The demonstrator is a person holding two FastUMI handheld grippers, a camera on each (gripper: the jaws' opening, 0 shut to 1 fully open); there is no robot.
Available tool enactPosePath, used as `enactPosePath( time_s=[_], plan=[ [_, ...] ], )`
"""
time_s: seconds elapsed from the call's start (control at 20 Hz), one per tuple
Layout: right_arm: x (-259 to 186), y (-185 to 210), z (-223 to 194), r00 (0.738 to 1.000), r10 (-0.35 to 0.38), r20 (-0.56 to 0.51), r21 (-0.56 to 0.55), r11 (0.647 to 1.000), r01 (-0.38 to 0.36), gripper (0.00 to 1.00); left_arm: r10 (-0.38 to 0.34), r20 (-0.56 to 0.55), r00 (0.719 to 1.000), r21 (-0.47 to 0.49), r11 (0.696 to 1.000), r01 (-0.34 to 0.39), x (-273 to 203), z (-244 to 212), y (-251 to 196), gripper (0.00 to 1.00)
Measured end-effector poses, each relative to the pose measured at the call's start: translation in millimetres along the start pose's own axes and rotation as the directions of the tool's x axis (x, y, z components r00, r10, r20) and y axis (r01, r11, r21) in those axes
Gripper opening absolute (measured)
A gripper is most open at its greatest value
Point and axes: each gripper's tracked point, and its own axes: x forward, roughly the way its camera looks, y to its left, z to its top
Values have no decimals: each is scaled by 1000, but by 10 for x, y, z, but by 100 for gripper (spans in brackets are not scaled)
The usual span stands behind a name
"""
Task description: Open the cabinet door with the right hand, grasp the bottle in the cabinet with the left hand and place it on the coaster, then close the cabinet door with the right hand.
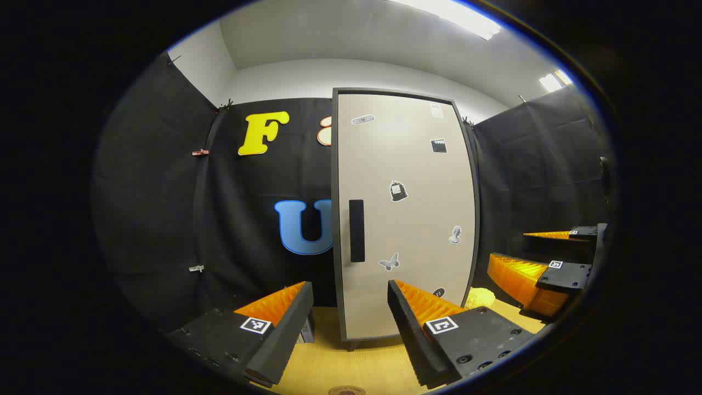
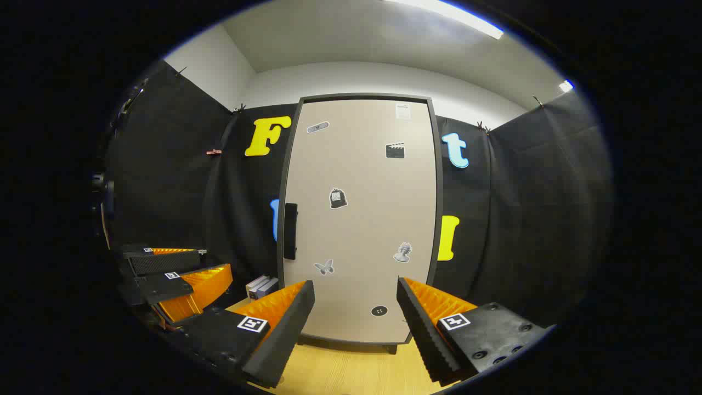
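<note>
Facing the closed cabinet door [image 2: 359, 219] with its dark handle [image 2: 290, 231], left gripper [image 1: 351, 307] and right gripper [image 2: 355, 307] both gape wide, empty.

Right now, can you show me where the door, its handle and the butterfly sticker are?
door [image 2: 362, 219]: right gripper view, middle of its pale panel.
handle [image 2: 290, 231]: right gripper view, middle of the dark bar.
butterfly sticker [image 2: 323, 267]: right gripper view, its middle.

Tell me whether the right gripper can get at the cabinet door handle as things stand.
Probably yes: the right gripper is open and faces the shut cabinet door, and nothing stands before the handle on the door's left edge.
</note>
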Motion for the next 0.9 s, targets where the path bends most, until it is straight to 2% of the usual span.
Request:
enactPosePath(
  time_s=[0.45, 0.9],
  plan=[
    [-123, -58, -15, 1000, -15, -1, 20, 1000, 15, 97, -4, -2, 1000, 8, 1000, 4, -81, 12, -38, 87],
    [-144, 26, -53, 1000, 2, -20, 11, 1000, -2, 97, -1, -2, 1000, 1, 1000, 1, -101, -13, -1, 87]
  ],
)
